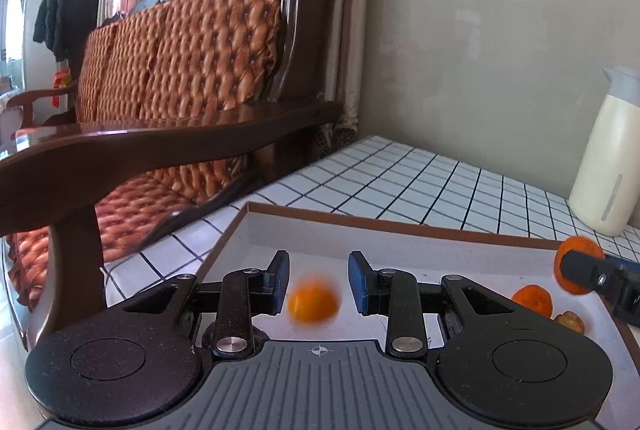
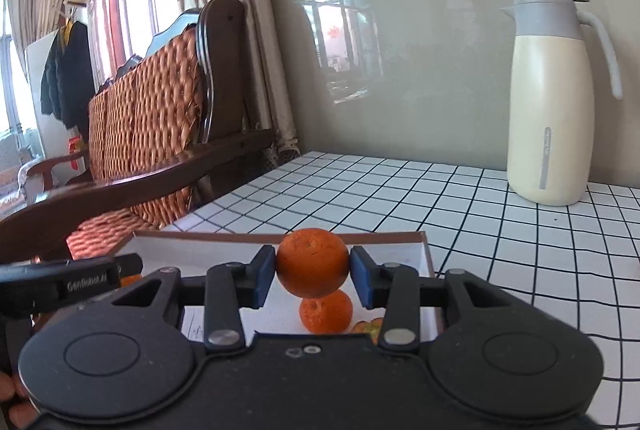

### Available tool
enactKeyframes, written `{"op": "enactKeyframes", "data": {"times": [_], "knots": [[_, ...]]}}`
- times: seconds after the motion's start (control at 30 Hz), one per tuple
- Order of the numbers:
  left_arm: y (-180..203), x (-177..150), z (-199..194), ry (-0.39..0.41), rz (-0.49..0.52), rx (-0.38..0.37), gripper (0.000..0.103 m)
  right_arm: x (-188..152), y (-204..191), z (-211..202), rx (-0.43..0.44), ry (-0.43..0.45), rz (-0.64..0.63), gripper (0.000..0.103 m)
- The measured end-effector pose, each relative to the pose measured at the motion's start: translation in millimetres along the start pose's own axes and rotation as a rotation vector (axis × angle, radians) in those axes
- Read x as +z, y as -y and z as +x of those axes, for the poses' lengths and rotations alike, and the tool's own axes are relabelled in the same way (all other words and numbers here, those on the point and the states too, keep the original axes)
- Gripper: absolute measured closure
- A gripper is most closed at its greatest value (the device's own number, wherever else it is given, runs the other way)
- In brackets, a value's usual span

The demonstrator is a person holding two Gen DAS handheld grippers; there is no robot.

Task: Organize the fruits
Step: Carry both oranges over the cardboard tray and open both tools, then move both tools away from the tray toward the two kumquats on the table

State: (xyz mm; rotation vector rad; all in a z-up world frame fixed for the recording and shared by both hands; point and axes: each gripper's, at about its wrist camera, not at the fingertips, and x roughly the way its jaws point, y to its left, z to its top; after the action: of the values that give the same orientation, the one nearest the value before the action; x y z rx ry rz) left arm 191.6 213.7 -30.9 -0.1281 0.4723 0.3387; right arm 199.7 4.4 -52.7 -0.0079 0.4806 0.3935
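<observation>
Two handheld grippers work above one shallow white tray (image 2: 416,248) with a brown rim, set on a table covered in a white cloth with a black grid (image 2: 480,213).

Left gripper (image 1: 319,280): jaws spread wide, gripping nothing. A blurred orange (image 1: 314,300) sits in the gap between the blue pads (image 1: 280,276), touching neither; whether it rests on the tray floor cannot be told from the blur.

Right gripper (image 2: 313,272): jaws closed on a second orange (image 2: 313,262), held clear above the tray, its pads pressing both sides of the fruit. From the left wrist view this gripper (image 1: 576,266) enters at the right edge, cut off by the frame.

Fruit count: four round oranges at most can be made out. One is in the right gripper, one is between the left jaws, and one (image 2: 326,312) lies on the tray directly beneath the held fruit. A small brownish-yellow piece (image 2: 366,328) lies just beside the third orange, half hidden behind the gripper body; its kind is unclear.

One cream thermos jug (image 2: 554,109) with a grey lid stands at the far right of the table, well apart from the tray. One wooden sofa (image 1: 180,69) with quilted orange cushions stands left of the table
</observation>
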Motion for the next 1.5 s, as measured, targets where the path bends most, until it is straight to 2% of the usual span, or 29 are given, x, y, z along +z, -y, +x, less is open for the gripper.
{"op": "enactKeyframes", "data": {"times": [0.03,0.07,0.1,0.13,0.2,0.23,0.27,0.33,0.4,0.6,0.87,1.27,1.5], "knots": [[0.8,0.2,3.6,-0.015,0.005,0.006,0.063,0.3,0.4,0.9,-0.017,-0.002,0.004,0.034],[2.0,-0.6,5.3,-0.024,0.006,0.024,0.025,0.4,2.9,-2.9,-0.035,0.022,0.027,0.021],[2.4,-0.3,5.2,-0.024,-0.001,0.056,0.003,1.8,5.6,-10.1,-0.045,0.070,0.057,0.016],[2.9,0.2,-0.3,0.010,-0.015,0.089,0.000,3.6,8.8,-18.2,-0.042,0.112,0.076,0.016],[3.4,5.3,-12.6,0.072,-0.008,0.079,0.000,8.3,14.8,-32.7,-0.058,0.175,0.104,0.014],[4.3,8.6,-18.6,0.097,0.002,0.092,0.000,10.0,18.9,-40.4,-0.054,0.209,0.129,0.007],[4.2,11.6,-23.4,0.109,0.002,0.103,0.000,11.4,23.3,-47.5,-0.038,0.233,0.154,0.005],[-0.7,16.4,-32.3,0.126,-0.025,0.076,0.000,13.7,30.5,-58.1,-0.028,0.252,0.187,0.006],[-2.4,17.4,-38.8,0.134,-0.033,0.099,0.000,14.0,35.9,-65.6,-0.012,0.254,0.197,0.006],[-3.4,19.2,-48.6,0.133,-0.008,0.102,0.000,14.6,44.1,-76.7,-0.008,0.236,0.203,0.006],[-1.7,14.9,-75.9,0.161,-0.003,0.118,0.000,13.8,41.7,-91.0,0.018,0.240,0.139,0.006],[11.4,-7.0,-103.6,0.125,0.009,0.074,0.000,2.6,52.0,-118.1,-0.004,0.208,0.082,0.006],[23.2,-23.0,-122.5,0.104,0.014,0.047,0.000,-9.0,56.9,-135.7,-0.059,0.190,0.033,0.006]]}}
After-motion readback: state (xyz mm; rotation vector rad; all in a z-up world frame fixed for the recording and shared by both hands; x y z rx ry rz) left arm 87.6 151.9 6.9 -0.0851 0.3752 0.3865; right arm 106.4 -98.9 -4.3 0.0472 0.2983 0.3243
